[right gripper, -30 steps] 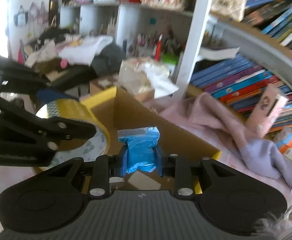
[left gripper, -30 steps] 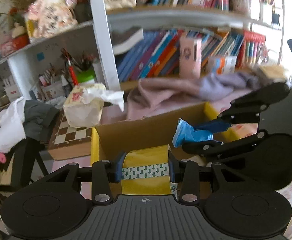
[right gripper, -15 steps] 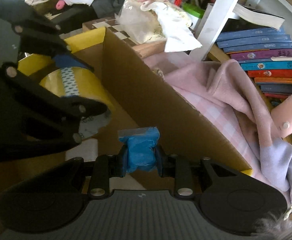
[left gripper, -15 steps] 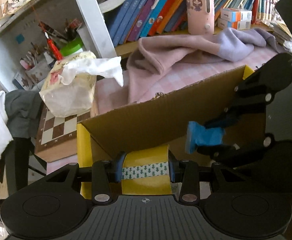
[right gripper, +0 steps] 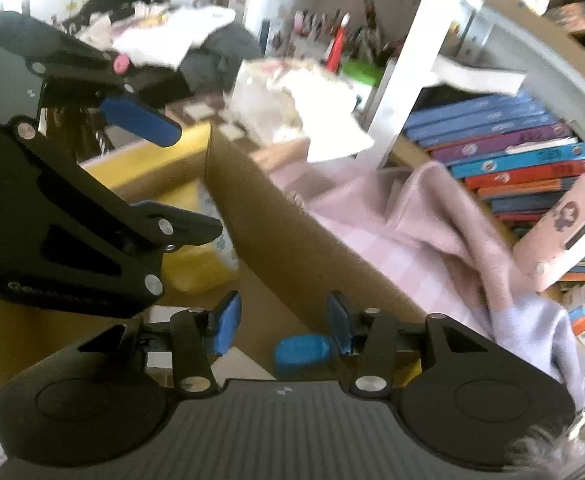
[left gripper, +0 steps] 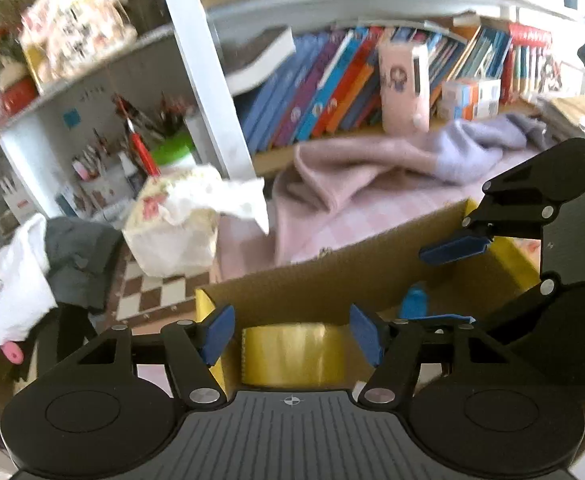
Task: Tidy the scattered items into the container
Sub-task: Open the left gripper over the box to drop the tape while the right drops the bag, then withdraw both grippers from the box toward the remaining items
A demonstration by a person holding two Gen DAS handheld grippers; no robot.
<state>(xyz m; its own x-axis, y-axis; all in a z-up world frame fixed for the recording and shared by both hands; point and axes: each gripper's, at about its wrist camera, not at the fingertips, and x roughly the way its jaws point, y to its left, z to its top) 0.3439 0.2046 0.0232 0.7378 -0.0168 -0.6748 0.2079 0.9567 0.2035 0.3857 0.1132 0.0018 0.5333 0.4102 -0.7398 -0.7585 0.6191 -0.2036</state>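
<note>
An open cardboard box [left gripper: 332,280] with yellow flaps sits in front of me; its far wall also shows in the right wrist view [right gripper: 292,240]. My left gripper [left gripper: 292,334] is open above the box, and a yellow tape roll [left gripper: 294,354] lies loose in the box below it. The roll also shows in the right wrist view [right gripper: 200,268]. My right gripper [right gripper: 282,322] is open over the box, and a blue packet [right gripper: 300,354] lies inside by its right finger. The packet also shows in the left wrist view [left gripper: 412,300].
A pink and lilac cloth [left gripper: 372,176] lies behind the box. A tissue pack [left gripper: 176,224] sits on a chessboard [left gripper: 152,292] at the left. Shelves of books [left gripper: 332,88] stand behind. Clothes [left gripper: 32,264] pile at far left.
Both grippers have opened. The tape roll has dropped from the left gripper into the box and the blue packet from the right gripper. Both grippers have lifted a little.
</note>
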